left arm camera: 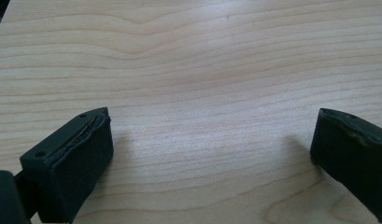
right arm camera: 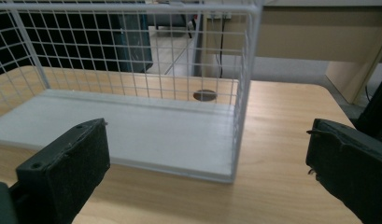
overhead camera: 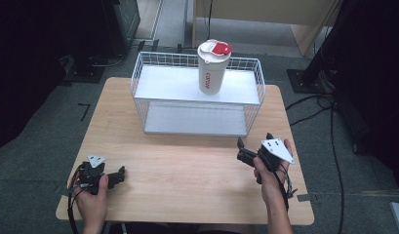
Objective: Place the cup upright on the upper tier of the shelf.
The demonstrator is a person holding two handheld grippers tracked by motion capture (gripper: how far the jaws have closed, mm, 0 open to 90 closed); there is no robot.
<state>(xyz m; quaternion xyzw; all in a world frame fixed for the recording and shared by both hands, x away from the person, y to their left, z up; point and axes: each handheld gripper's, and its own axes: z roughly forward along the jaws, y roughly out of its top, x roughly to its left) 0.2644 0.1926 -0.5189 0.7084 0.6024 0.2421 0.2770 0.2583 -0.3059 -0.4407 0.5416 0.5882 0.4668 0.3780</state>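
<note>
While a white cup point(overhead camera: 213, 68) with a red and white lid point(overhead camera: 217, 48) is standing upright on the top shelf of a white wire rack point(overhead camera: 147, 78), both grippers are staying low near the front of the wooden table point(overhead camera: 187, 170). The cup is sitting toward the right half of that top shelf, and red letters are running down its side. Under it, the rack's bottom shelf point(overhead camera: 194, 120) is lying bare and white. The rack is standing at the far middle of the table.

The right gripper point(overhead camera: 243, 150) is sitting in the person's right hand point(overhead camera: 269, 178), just in front of the rack's right front corner and not touching it. Its jaws are standing wide apart with nothing between them. In the right gripper view, the rack's wire corner post point(right arm camera: 244, 88) is showing between the two black jaws, with the white bottom shelf point(right arm camera: 132, 128) stretching off to the left. A small round hole point(right arm camera: 205, 95) is showing in the table behind the wire.

The left gripper point(overhead camera: 120, 174) is sitting in the person's left hand point(overhead camera: 93, 197) near the front left corner of the table, well apart from the rack. Its jaws are spread wide too, holding nothing. In the left gripper view, pale wood grain point(left arm camera: 202, 93) is lying between and beyond the jaws, and the jaws are casting soft shadows on it.

Dark cables point(overhead camera: 333, 141) are trailing across the grey floor to the right of the table.
</note>
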